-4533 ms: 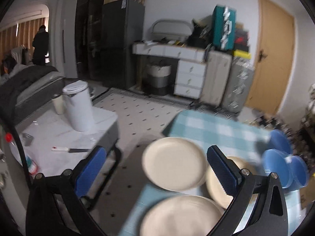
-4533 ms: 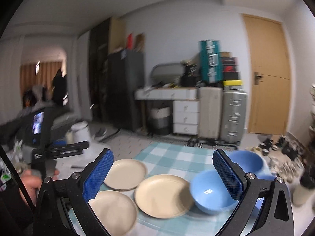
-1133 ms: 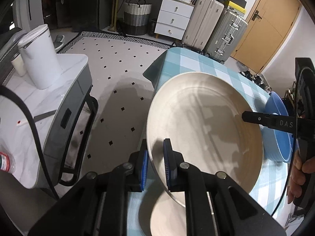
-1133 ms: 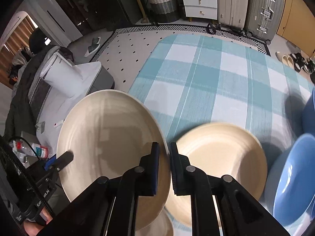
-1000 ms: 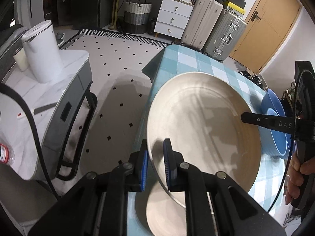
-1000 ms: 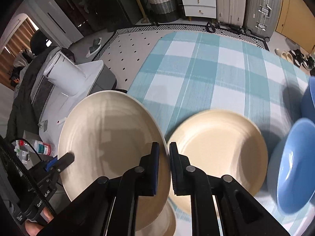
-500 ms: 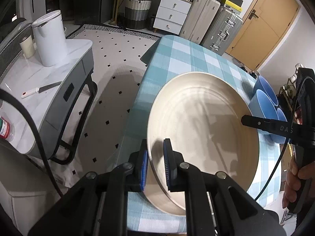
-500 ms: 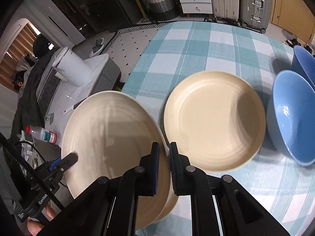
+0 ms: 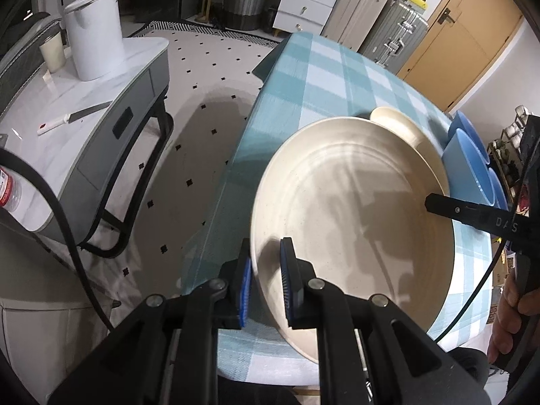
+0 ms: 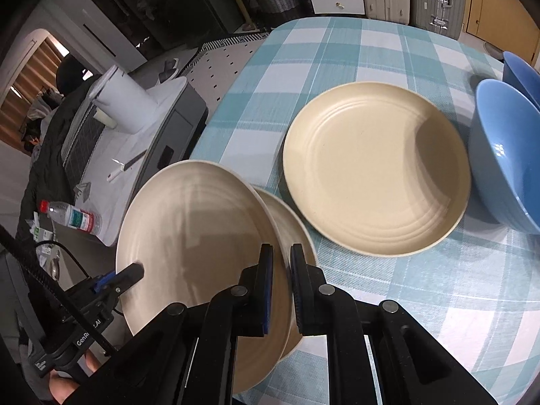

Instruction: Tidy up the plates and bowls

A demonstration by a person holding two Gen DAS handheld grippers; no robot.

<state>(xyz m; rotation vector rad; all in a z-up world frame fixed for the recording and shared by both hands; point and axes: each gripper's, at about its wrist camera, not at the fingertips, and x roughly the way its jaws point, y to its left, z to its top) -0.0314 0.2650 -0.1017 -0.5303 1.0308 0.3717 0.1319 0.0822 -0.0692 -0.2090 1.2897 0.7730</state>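
One cream plate (image 9: pixel 351 209) is held tilted above the table by both grippers at opposite rims. My left gripper (image 9: pixel 265 263) is shut on its near rim in the left wrist view; the right gripper's finger (image 9: pixel 465 211) clamps the far rim. In the right wrist view my right gripper (image 10: pixel 281 263) is shut on the same plate (image 10: pixel 192 229), with the left gripper (image 10: pixel 130 273) at its other side. A second cream plate (image 10: pixel 293 222) lies just beneath it. A third cream plate (image 10: pixel 374 168) and two blue bowls (image 10: pixel 506 155) sit farther on.
The table wears a teal checked cloth (image 10: pixel 337 50); its left edge drops to a tiled floor (image 9: pixel 189 108). A marble side table (image 9: pixel 50 141) carries a white jug (image 9: pixel 92 30), a knife (image 9: pixel 74 118) and a bottle (image 10: pixel 71 217). Suitcases (image 9: pixel 388 44) stand behind.
Both grippers carried the plate together toward the table's near edge and lower. The third plate and blue bowls now sit farther up in the views. Both grips are unchanged.
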